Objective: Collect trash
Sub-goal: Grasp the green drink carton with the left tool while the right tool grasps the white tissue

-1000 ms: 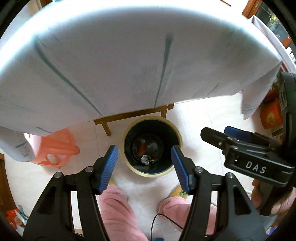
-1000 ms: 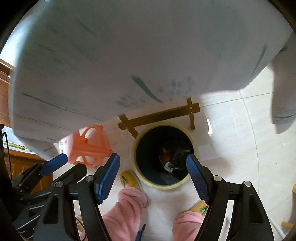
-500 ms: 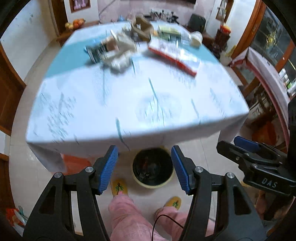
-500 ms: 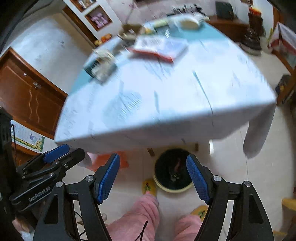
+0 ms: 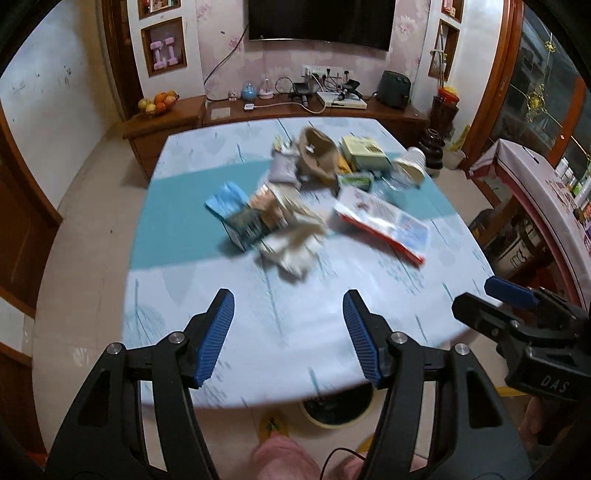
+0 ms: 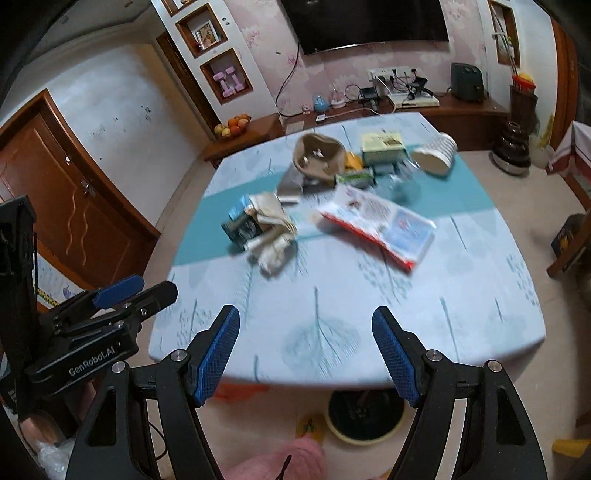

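- Living-room wall with a dark TV [image 5: 319, 18] now fills your background; a second ago both cameras looked down under the cloth at the trash bin, and half a second ago the table was only coming into view
- Your table [image 5: 177, 302], under a pale blue cloth with a teal band, now lies in front of both grippers, and the trash bin [image 6: 364, 419] shows only as a dark round mouth on the floor below its near edge, between the fingers
- Left gripper [image 5: 288, 334]: your fingers are spread wide, nothing between them, above the near part of the cloth
- Right gripper [image 6: 306, 356]: fingers likewise wide apart and bare
- Trash sits mid-table, well beyond both grippers: from the left, a blue carton [image 5: 240, 216], tilted, touching crumpled paper [image 5: 295, 240]; behind them a tan crushed bag [image 5: 317, 155]
- A flat red-and-white package [image 5: 382, 223] lies with its long axis running from far-left to near-right
- At far right a paper cup [image 5: 410, 166] lies on its side, its mouth turned toward you
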{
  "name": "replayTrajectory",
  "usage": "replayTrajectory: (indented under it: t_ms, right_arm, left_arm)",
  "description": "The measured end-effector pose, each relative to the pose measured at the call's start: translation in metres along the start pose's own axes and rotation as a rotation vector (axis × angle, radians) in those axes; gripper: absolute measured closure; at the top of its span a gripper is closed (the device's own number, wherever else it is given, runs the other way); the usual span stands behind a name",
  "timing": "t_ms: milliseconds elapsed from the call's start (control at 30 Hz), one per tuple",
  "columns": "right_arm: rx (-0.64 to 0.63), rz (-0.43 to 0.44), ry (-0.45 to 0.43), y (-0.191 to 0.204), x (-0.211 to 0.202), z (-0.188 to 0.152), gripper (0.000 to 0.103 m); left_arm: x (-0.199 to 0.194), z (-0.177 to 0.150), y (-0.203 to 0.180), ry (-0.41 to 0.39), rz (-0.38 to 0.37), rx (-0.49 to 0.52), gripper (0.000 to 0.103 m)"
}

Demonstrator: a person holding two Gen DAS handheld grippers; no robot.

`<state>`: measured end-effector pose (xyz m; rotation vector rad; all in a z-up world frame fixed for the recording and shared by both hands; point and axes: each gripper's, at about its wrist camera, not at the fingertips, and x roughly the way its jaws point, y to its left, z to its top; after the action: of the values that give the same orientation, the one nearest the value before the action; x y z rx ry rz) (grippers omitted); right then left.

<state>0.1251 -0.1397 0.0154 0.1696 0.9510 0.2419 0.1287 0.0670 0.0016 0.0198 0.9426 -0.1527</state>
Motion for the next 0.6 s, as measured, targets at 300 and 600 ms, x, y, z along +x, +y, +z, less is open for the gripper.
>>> replayTrajectory:
  t_ms: [300,600]
  right_arm:
    - [0.016,-0.028,0.031,0.033,0.087,0.059,0.028]
    - [0.134,-0.067,0.132,0.022,0.215,0.088,0.028]
  left_arm:
    - [0.067,0.067,0.059,0.055,-0.006,0.073,0.043]
    - [0.164,0.091,0.094,0.202,-0.069,0.116,0.043]
